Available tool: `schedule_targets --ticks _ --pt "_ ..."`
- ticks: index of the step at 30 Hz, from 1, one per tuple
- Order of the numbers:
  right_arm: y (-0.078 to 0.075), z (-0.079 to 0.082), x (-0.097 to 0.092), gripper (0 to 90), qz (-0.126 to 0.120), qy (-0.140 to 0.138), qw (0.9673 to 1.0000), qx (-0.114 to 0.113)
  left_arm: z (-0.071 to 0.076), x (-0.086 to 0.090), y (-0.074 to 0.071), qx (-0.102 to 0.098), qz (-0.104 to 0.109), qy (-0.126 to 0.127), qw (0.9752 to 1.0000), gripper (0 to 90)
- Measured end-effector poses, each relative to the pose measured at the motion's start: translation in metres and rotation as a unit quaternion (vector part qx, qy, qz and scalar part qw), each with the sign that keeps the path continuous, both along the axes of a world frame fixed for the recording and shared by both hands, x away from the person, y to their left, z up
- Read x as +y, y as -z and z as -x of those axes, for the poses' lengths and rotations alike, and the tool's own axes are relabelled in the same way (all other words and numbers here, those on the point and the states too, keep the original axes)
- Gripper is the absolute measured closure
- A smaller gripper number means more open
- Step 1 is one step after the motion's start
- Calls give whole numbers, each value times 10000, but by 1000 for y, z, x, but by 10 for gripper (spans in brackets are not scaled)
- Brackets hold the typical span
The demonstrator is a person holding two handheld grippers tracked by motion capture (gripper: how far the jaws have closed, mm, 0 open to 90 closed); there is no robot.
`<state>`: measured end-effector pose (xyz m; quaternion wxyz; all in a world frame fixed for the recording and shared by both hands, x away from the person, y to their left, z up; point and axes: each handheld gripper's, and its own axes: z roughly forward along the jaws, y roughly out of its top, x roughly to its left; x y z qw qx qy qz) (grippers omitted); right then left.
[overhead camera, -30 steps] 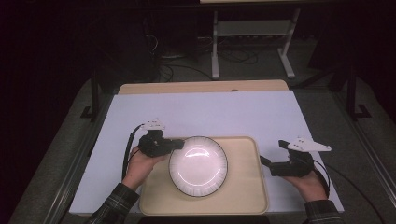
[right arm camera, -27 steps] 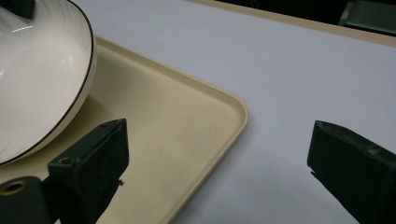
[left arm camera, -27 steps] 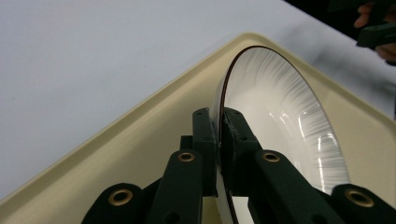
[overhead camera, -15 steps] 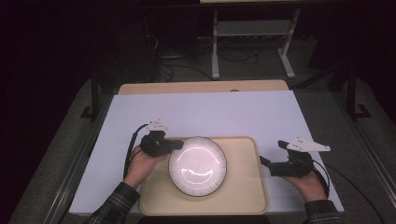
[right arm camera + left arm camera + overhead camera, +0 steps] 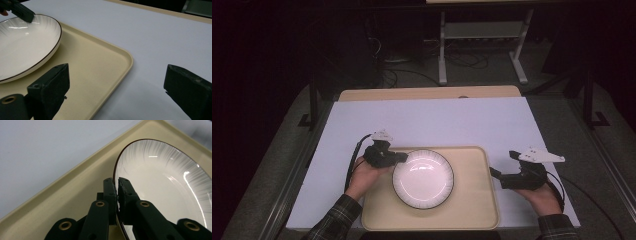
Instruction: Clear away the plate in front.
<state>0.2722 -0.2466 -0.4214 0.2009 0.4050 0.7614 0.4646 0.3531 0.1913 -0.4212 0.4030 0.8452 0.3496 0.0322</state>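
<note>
White sheet (image 5: pixel 437 122) over wooden table (image 5: pixel 427 93), dark room; left gripper (image 5: pixel 399 158) pinching plate (image 5: pixel 423 178), right gripper (image 5: pixel 495 173) spread.

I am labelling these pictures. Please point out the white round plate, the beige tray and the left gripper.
white round plate (image 5: pixel 422 178): high view, centre of its face.
beige tray (image 5: pixel 472 200): high view, bare floor right of the plate.
left gripper (image 5: pixel 117 185): left gripper view, between its fingertips, clamped on the plate's rim.

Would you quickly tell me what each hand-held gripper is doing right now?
Left hand-held gripper: closed on the rim of the plate.
Right hand-held gripper: open, holding nothing, by the tray corner.
</note>
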Motion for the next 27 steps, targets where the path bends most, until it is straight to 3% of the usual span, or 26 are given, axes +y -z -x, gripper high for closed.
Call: schedule_targets --ticks 6,12,17,19,22,23,27 --pt "0 0 0 58 -16 7 10000 14 -2 0 4 61 -71 -1 10000 841" --pt "0 0 -1 59 -10 -5 10000 2 -2 -2 8 75 -281 13 9996 825" --pt "0 0 -1 60 -16 1 10000 2 -1 -2 9 27 -310 59 9995 817" --pt "1 -1 -2 60 -19 -2 10000 9 0 -4 9 -53 -415 96 9991 800" --pt "1 0 -2 60 -31 -8 10000 19 0 -5 9 -99 -550 115 9984 732" --pt "1 0 -3 60 -47 -9 10000 16 0 -5 9 -103 -559 117 9983 616" --pt "2 1 -5 60 -103 -11 9999 11 0 -6 8 -145 -637 99 9978 460"
